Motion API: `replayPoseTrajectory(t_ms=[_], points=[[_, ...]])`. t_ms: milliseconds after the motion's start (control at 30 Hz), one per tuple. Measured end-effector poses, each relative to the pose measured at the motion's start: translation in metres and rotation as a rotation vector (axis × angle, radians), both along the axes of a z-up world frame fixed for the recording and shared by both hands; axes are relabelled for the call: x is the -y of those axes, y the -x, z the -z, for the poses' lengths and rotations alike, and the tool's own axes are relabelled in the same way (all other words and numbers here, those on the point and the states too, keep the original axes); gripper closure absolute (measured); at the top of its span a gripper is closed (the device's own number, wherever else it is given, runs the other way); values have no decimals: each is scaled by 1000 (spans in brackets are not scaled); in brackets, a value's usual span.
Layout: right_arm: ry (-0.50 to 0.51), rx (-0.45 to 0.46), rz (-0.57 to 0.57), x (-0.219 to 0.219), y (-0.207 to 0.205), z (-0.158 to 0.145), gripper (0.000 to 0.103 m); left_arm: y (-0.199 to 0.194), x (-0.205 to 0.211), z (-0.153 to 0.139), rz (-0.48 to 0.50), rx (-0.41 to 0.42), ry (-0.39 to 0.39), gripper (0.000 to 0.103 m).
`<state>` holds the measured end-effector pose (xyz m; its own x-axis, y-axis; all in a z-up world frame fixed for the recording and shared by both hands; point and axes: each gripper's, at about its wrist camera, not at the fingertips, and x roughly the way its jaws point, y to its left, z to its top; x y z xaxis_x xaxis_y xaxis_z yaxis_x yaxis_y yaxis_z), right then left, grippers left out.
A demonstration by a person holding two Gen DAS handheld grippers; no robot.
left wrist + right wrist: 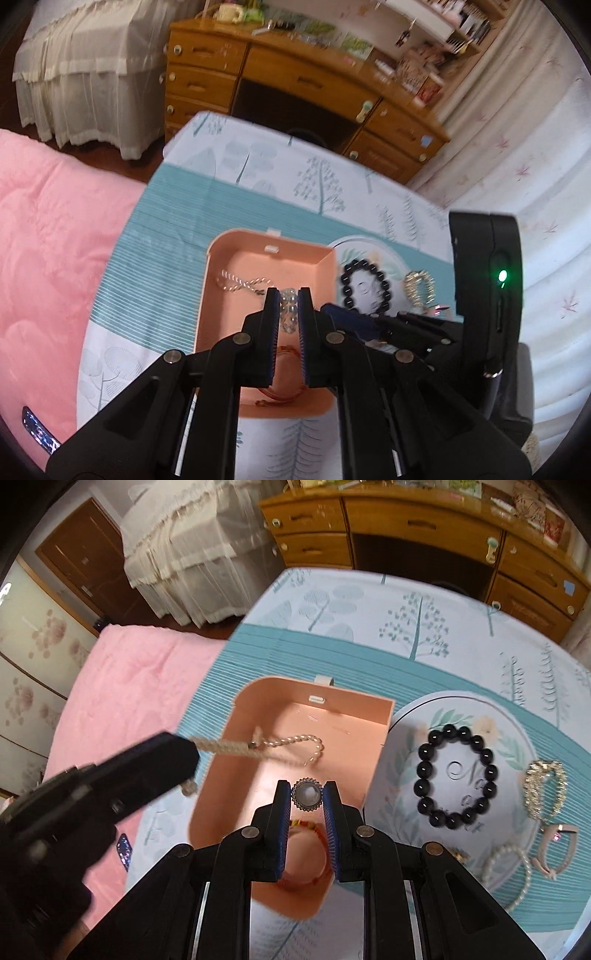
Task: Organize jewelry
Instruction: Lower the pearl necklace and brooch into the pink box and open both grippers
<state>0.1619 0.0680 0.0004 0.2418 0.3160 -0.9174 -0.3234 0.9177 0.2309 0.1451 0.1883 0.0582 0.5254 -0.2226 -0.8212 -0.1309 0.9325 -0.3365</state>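
An open pink box [354,701] sits on the tree-print cloth. Over it my left gripper [288,293] is shut on a strand of clear beads [288,317]. A twisted pearly strand [288,744] runs from the left gripper's tip [190,755] down into the box; I cannot tell whether it is one piece with the beads. My right gripper [307,784] hovers above the box's middle, shut on a round silver-rimmed brooch [307,794]. A red cord bracelet [314,853] lies on the box floor beneath the right fingers.
Right of the box is a round floral plate [406,738] with a black bead bracelet [456,777] on it. A gold piece [545,786], a pearl bracelet [517,871] and a pink cuff [561,845] lie nearby. A pink quilt [129,701] borders the left, a wooden desk [406,528] the back.
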Motion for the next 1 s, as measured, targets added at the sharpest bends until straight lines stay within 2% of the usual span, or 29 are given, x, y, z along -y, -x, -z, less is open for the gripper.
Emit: replayPoseTrajectory(t_ms=[133,267,300,367,433,467,767,1000], points=[[28,-30,2,0,-14,31,82,-10,-4,25,-11,-40,-26,96],[9,-20,10,5,-21,38,71,-15,-10,39,-20,-71,-18,93],[6,-12,9,6,-21,38,70,-15,-12,41,-22,-78,-13,89],[2,-5,7,9,-20,36,70,-14,-14,43,-32,-84,-14,74],[-3,-1,8,10,-18,32,70,-11,-16,44,-48,-85,-18,45],[-7,2,8,12,-17,31,70,-8,-17,43,-55,-83,-19,41],[-48,27,-15,25,20,3,70,16,-13,42,-96,-109,-42,39],[-82,17,-16,52,51,-5,70,33,10,36,-45,-109,-118,39]])
